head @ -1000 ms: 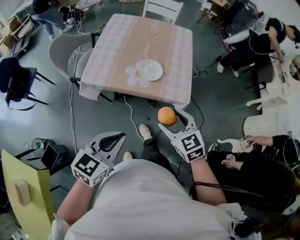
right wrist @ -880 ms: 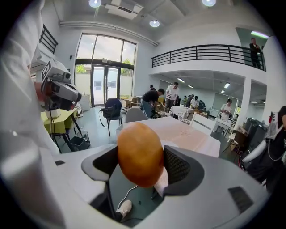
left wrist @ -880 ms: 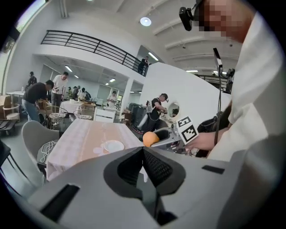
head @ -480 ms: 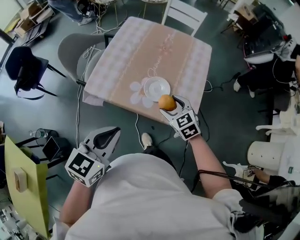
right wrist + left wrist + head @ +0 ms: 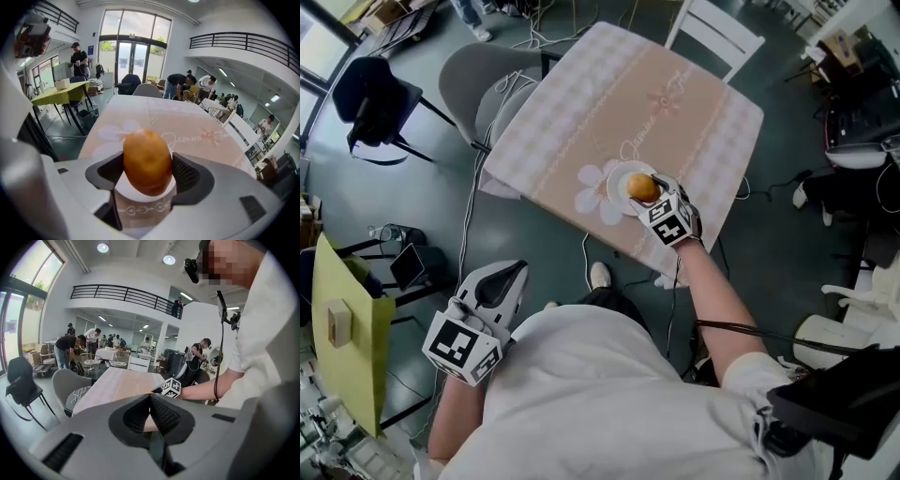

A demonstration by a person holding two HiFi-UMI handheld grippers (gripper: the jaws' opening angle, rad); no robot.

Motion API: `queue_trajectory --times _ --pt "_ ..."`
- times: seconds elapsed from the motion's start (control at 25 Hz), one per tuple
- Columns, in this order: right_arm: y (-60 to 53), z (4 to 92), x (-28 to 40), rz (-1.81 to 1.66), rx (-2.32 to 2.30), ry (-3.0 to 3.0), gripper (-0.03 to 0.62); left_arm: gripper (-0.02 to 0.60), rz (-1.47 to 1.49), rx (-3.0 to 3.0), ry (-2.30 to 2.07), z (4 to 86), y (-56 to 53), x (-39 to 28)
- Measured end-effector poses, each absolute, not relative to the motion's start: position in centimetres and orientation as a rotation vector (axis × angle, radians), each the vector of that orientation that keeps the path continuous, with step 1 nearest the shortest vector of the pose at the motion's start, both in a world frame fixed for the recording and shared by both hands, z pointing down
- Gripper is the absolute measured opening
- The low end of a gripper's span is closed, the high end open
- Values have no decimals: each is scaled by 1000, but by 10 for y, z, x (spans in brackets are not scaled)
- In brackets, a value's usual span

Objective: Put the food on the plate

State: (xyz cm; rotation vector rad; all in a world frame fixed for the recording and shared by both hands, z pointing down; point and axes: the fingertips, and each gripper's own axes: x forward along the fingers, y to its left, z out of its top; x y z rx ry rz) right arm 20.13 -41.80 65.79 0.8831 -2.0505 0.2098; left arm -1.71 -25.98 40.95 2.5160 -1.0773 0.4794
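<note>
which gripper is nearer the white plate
Right. The right gripper is over the plate, its fingers shut on the orange food. The left gripper hangs well off the table, shut and empty.

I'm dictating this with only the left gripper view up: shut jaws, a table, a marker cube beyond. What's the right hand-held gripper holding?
Observer: The right hand-held gripper has its jaws clamped on an orange food item.
Operator: Where is that relative to the plate?
Observer: In the head view it is directly over the white plate. I can't tell whether it touches.
Operator: And where is my left one?
Observer: The left hand-held gripper is off the table, low beside the person, over the floor.
</note>
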Motion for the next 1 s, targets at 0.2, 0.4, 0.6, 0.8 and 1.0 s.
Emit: queue_trajectory --times 0.2,0.4,0.6,0.8,1.0 --pt "-430 678 193 176 813 -2024 333 11 496 2471 -1141 413 -258 -25" --pt "-435 683 187 112 775 -2006 333 11 498 2442 -1165 416 -261 -30" --pt "-434 686 184 80 758 -1996 333 11 494 2432 -1171 419 -259 -34" --pt "-434 687 181 54 745 -1977 334 11 492 2437 -1162 418 -258 -37" --pt "-433 685 179 57 738 -1972 334 9 499 2447 -1154 415 -256 -40"
